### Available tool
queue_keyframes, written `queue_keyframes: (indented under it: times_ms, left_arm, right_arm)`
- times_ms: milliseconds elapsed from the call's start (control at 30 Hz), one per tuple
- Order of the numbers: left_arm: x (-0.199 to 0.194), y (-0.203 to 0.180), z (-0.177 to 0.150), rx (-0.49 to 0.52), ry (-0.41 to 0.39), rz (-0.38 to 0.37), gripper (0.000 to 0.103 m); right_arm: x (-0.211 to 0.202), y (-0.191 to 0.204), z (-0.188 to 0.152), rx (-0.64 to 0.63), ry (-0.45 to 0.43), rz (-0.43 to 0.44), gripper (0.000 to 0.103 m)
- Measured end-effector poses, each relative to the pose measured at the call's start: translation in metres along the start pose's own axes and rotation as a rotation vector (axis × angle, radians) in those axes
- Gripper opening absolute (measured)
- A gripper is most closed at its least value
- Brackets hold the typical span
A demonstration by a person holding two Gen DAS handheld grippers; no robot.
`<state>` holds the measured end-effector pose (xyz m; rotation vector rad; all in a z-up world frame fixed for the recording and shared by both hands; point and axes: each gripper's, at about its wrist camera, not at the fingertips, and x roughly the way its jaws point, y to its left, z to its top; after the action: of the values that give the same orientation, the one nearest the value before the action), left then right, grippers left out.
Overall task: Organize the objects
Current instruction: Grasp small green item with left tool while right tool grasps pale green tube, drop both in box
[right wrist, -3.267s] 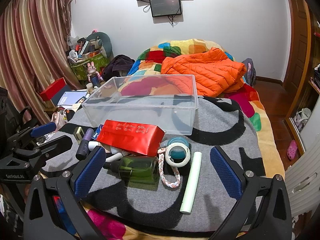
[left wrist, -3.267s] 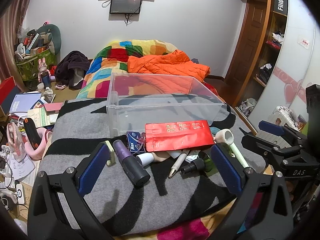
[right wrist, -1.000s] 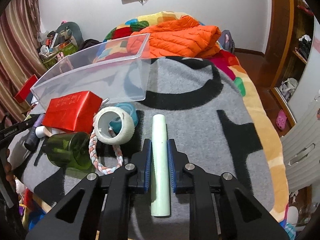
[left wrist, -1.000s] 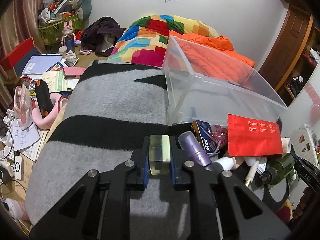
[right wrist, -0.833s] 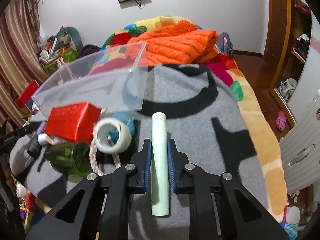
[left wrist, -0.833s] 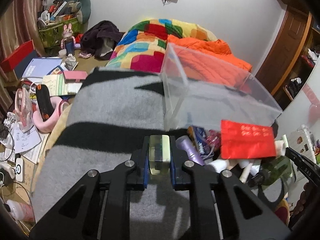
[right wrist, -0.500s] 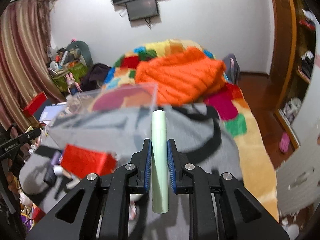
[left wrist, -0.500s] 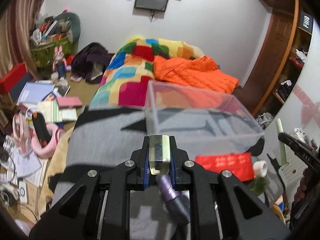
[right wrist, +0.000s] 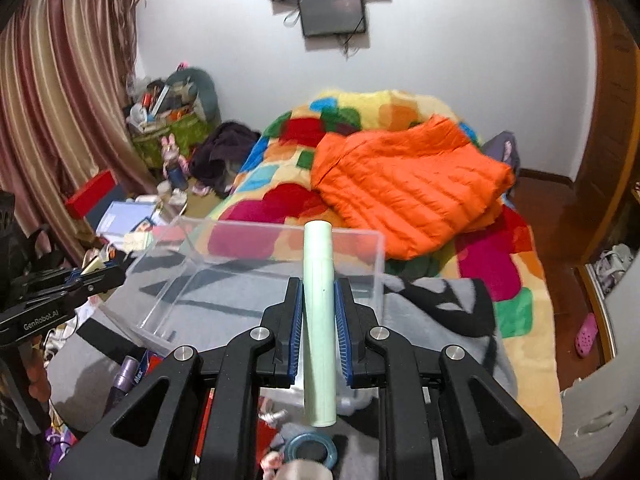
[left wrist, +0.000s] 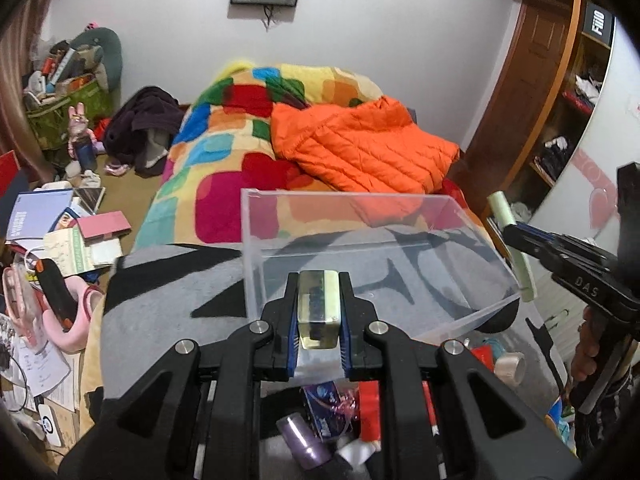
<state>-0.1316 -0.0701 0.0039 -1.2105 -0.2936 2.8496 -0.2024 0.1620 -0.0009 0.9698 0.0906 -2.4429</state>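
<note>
My left gripper (left wrist: 319,312) is shut on a small yellowish translucent block (left wrist: 319,309) and holds it in the air at the near wall of the clear plastic bin (left wrist: 452,320). My right gripper (right wrist: 319,318) is shut on a pale green tube (right wrist: 319,320), raised in front of the same bin (right wrist: 260,268). In the left wrist view the right gripper with the green tube (left wrist: 512,244) shows at the bin's right end. Below the left gripper lie a purple bottle (left wrist: 304,442), a blue packet (left wrist: 326,410) and a red pouch (left wrist: 370,404).
The bin rests on a grey and black blanket (left wrist: 168,308) over a bed with a colourful quilt (left wrist: 224,152) and an orange jacket (left wrist: 360,152). A tape roll (left wrist: 510,366) and a blue ring (right wrist: 310,450) lie near. Clutter covers the floor on the left (left wrist: 52,240).
Both grippers have lifted their objects off the blanket and risen toward the bin. The pile of loose items has dropped to the bottom of both views.
</note>
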Motion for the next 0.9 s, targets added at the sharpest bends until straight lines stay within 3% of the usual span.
queue_keyframes:
  times_ms: [400, 667, 733, 800, 900]
  left_arm:
    - [0.053, -0.018, 0.005, 0.093, 0.129, -0.006, 0.016]
    - [0.052, -0.023, 0.008, 0.125, 0.132, 0.003, 0.016]
    - [0.045, -0.023, 0.008, 0.129, 0.117, 0.008, 0.021]
    - [0.037, -0.022, 0.009, 0.130, 0.093, 0.020, 0.033]
    - [0.021, -0.022, 0.009, 0.131, 0.053, 0.030, 0.043]
  right_arm:
    - [0.068, 0.015, -0.004, -0.118, 0.225, 0.001, 0.014]
    - [0.083, 0.019, -0.007, -0.133, 0.286, 0.035, 0.014]
    - [0.082, 0.019, -0.006, -0.122, 0.293, 0.052, 0.014]
    - [0.077, 0.020, -0.005, -0.123, 0.286, 0.054, 0.014]
    - [0.069, 0.022, -0.002, -0.125, 0.269, 0.054, 0.020]
